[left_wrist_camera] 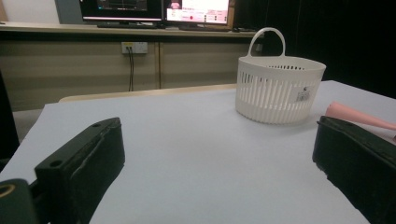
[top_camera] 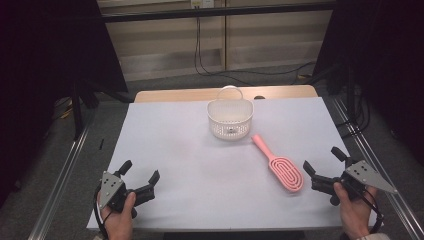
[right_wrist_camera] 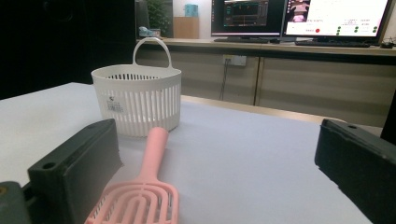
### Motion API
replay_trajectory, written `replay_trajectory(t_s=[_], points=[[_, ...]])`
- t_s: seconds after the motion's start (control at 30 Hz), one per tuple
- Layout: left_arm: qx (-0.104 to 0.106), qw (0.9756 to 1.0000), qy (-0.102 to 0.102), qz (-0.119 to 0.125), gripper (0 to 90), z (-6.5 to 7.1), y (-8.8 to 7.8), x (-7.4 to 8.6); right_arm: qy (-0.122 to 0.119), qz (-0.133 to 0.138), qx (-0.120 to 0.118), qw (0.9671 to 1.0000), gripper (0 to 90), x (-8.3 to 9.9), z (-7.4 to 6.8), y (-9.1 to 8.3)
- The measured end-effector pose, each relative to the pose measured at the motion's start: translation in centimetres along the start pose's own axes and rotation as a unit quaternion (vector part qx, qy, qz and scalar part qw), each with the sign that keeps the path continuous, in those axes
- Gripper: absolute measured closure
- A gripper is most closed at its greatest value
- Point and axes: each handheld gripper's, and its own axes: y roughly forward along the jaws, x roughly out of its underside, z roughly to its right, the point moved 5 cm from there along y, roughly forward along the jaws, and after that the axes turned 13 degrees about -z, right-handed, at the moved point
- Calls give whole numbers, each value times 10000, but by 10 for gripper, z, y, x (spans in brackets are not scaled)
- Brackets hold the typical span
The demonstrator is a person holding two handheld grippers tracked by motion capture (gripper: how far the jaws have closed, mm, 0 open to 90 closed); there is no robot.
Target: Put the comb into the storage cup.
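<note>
A white slotted basket (top_camera: 222, 129) with a loop handle stands upright at the far middle of the table. To its near right lies a pink vented hairbrush (top_camera: 283, 170), its handle pointing toward the basket. At the near left corner, a hand holds my left gripper (top_camera: 141, 170), which is open and empty. My right gripper (top_camera: 321, 158) is open at the near right, just right of the brush head. In the left gripper view the basket (left_wrist_camera: 275, 93) and the brush handle (left_wrist_camera: 350, 114) lie ahead of the left gripper (left_wrist_camera: 218, 128). In the right gripper view the brush (right_wrist_camera: 152, 163) lies by the left jaw of the right gripper (right_wrist_camera: 218, 130), apart from both pads, with the basket (right_wrist_camera: 140, 102) behind it.
A pale sheet (top_camera: 180, 150) covers the table, and a wooden edge (top_camera: 180, 94) shows at the far side. Metal rails (top_camera: 65, 165) run along both sides. Black curtains flank the table. Monitors (right_wrist_camera: 299, 16) stand on a bench beyond it.
</note>
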Motion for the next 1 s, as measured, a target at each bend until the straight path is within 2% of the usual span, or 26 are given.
replay_trajectory(t_s=[0.47,0.53,0.57,0.6,0.67,0.77,0.9,1.0], points=[[-24,10000,40,-56,20,1,2,0,39,43,-36,10000,0,1,2,-4],[-30,10000,51,-42,20,0,2,0,25,49,-57,10000,0,1,2,-5],[-21,10000,48,-39,20,0,1,0,114,51,-143,9998,4,1,2,-5],[-70,9999,115,-57,20,1,1,0,121,73,-170,9998,4,1,1,-5],[-107,9998,176,-72,20,1,0,0,38,86,-174,9998,4,0,-1,-6],[-40,9997,227,-33,20,3,-1,-1,22,142,-134,9998,3,-1,0,-7],[13,9998,190,-56,20,3,-1,0,7,184,-142,9997,1,-4,0,-6],[44,9998,180,-71,20,4,1,0,-102,160,-93,9998,1,-6,0,-3]])
